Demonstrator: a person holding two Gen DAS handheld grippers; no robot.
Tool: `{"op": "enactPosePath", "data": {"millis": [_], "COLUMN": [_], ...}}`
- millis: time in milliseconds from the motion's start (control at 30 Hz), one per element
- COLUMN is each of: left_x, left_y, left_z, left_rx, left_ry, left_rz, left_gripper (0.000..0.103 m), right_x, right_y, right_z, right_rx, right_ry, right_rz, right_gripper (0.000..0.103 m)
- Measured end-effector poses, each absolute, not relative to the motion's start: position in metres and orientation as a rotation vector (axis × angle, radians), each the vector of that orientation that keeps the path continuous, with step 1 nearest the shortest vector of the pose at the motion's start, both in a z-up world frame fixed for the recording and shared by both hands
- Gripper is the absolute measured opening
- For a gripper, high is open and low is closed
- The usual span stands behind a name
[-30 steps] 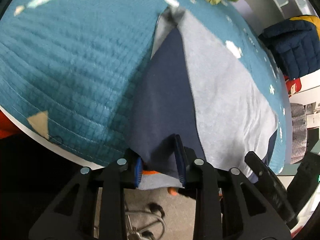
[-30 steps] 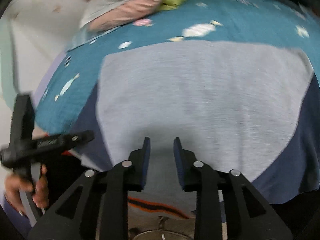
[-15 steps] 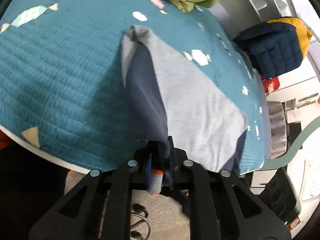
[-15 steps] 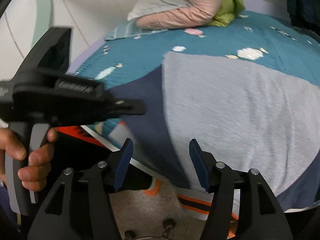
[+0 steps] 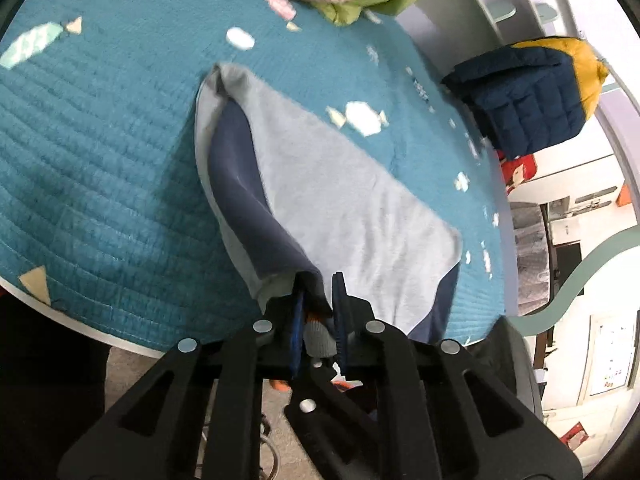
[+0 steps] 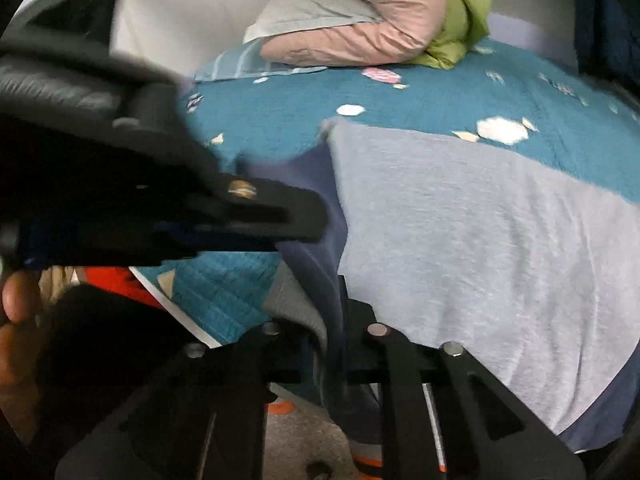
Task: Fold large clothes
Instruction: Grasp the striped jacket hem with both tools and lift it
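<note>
1. One big grey and navy sweatshirt (image 5: 344, 200) is lying spread on the teal bed quilt (image 5: 100, 140), near edge hanging off the side.
2. The left gripper (image 5: 318, 300) is pinching the navy sleeve at that edge.
3. The right gripper (image 6: 334, 312) is clamping the same sleeve just beside it.
4. A pink and green jacket (image 6: 360, 28) is sitting at the far end, with a navy and yellow puffer (image 5: 524, 96) off to the right.

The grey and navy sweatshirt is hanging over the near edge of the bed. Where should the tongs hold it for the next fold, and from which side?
Grip the navy sleeve at its cuff end, where it hangs off the teal bedspread, coming from the near bed edge. That end is loose and lifted, while the grey body lies flat. The left tongs already pinch there; the right tongs close on the same strip.
</note>
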State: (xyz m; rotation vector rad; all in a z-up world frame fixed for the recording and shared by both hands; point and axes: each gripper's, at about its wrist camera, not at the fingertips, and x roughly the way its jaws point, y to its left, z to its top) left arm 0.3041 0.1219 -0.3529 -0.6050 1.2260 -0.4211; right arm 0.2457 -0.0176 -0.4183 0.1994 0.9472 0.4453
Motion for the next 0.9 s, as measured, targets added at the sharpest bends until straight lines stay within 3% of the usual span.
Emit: {"op": "enactPosePath", "data": {"millis": [67,167,267,467,600,800,900], "left_x": [0.302,0.299,0.303,0.311,0.309,0.301,0.302], "left_y": [0.122,0.124,0.111,0.045,-0.011,-0.061,-0.066], "left_z": [-0.332,-0.304,-0.3,-0.343,-0.378,-0.413,-0.422], "left_rx": [-0.61,-0.605,-0.478,-0.361,-0.317,-0.286,-0.273], "left_ry": [1.154,1.038,1.022,1.16,1.241,1.321,1.344], "left_rz": [-0.48,-0.472,-0.382,-0.396,-0.456,-0.487,-0.475], "left_gripper": [0.033,0.049,0.049,0.049,0.059,0.068,0.071], "right_x": [0.249,0.247,0.238,0.204,0.179,0.163,0.164], "right_y": [-0.044,-0.088,-0.138,-0.233,-0.275,-0.314,-0.321], "right_z": [-0.41,-0.394,-0.384,-0.379,-0.39,-0.448,-0.462], "right_rx": [0.328,0.519,0.673,0.827,0.856,0.957,0.964], "right_ry": [0.94,0.902,0.849,0.737,0.716,0.867,0.906], "right_rz": [0.431,0.398,0.344,0.157,0.025,-0.165,-0.19], "right_gripper": [0.009,0.009,0.009,0.009,0.009,0.01,0.017]}}
